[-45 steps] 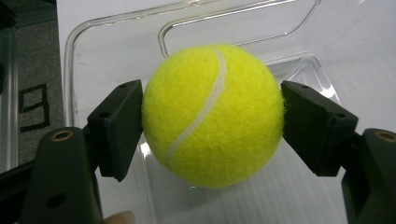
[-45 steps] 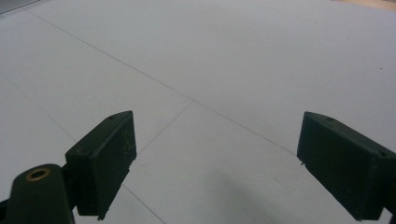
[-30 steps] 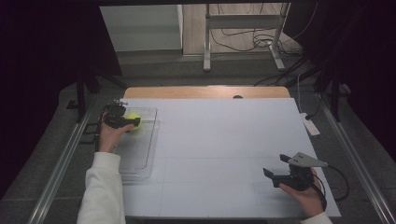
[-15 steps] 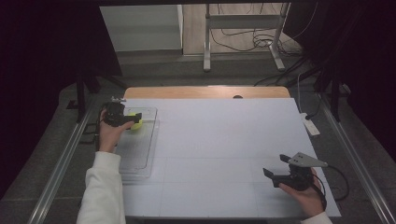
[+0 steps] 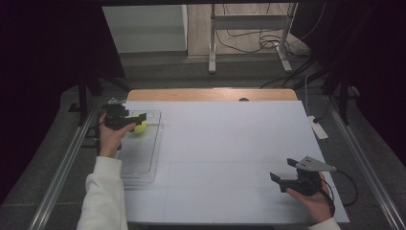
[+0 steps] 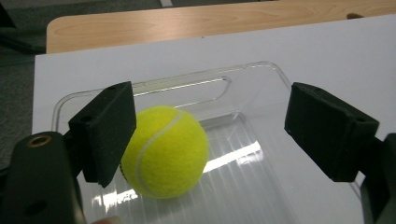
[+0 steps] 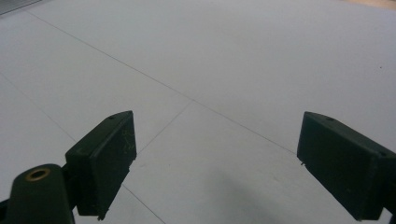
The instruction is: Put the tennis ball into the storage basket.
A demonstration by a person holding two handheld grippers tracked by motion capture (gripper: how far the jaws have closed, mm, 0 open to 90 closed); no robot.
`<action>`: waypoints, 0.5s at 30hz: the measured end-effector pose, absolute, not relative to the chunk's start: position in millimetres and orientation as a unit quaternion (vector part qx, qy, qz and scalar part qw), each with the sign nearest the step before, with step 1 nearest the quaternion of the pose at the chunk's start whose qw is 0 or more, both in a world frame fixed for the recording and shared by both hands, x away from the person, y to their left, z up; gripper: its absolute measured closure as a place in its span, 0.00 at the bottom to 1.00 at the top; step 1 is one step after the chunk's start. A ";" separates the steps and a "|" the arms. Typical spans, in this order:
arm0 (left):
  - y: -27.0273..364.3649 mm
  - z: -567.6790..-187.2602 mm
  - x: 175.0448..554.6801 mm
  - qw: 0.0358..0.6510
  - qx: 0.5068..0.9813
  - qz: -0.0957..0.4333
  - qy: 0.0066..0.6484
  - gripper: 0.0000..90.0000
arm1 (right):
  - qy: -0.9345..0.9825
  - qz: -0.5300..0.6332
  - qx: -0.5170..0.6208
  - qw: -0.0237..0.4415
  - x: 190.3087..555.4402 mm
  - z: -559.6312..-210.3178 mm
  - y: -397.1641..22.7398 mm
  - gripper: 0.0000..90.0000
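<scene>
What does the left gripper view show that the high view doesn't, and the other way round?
The left gripper view alone shows the white seam on the tennis ball and the jaws standing wide, the ball beside one pad. The high view alone shows the right gripper over the white sheet and the person's sleeve. Both show the ball in the clear tray under the left gripper.

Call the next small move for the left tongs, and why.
Probably close them on the ball. The left tongs are open over the clear tray, and the ball sits between the jaws, close against one, with a wide gap to the other. Centring slightly first might keep the ball from being nudged aside. The right tongs are open, far across the table.
</scene>
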State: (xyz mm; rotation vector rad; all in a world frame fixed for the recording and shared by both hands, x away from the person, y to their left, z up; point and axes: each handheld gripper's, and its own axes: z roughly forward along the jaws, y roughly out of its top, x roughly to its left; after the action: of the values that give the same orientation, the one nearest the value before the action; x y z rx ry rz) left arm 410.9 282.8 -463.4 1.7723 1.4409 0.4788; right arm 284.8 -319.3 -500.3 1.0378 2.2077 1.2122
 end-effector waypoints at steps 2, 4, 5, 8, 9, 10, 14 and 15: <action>281.1 -459.8 407.8 0.401 0.699 0.186 0.562 0.20 | 0.793 0.435 0.372 0.207 284.7 -500.2 -319.2 0.14; 279.9 -457.2 405.3 0.407 0.700 0.183 0.557 0.20 | 0.793 0.436 0.372 0.208 284.7 -500.2 -319.3 0.14; 278.9 -455.1 403.3 0.412 0.701 0.182 0.552 0.20 | 0.793 0.436 0.372 0.207 284.6 -500.1 -319.2 0.14; 275.8 -450.3 397.4 0.422 0.703 0.182 0.543 0.20 | 0.793 0.436 0.371 0.208 284.5 -499.9 -319.3 0.14; 274.9 -449.4 396.0 0.426 0.703 0.183 0.540 0.20 | 0.793 0.436 0.371 0.208 284.6 -499.9 -319.2 0.14; 273.7 -447.9 393.8 0.430 0.704 0.183 0.535 0.20 | 0.794 0.435 0.371 0.207 284.5 -499.7 -319.3 0.14; 267.6 -444.9 385.9 0.441 0.710 0.181 0.518 0.19 | 0.793 0.436 0.371 0.207 284.5 -499.9 -319.1 0.14; 265.3 -443.7 382.7 0.439 0.714 0.183 0.513 0.18 | 0.793 0.436 0.371 0.208 284.4 -499.8 -319.1 0.14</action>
State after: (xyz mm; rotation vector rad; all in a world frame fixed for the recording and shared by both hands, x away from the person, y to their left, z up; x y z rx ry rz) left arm 382.7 265.3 -443.7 1.7743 1.2746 0.4551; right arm 284.4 -319.1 -499.8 1.0326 2.2080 1.2145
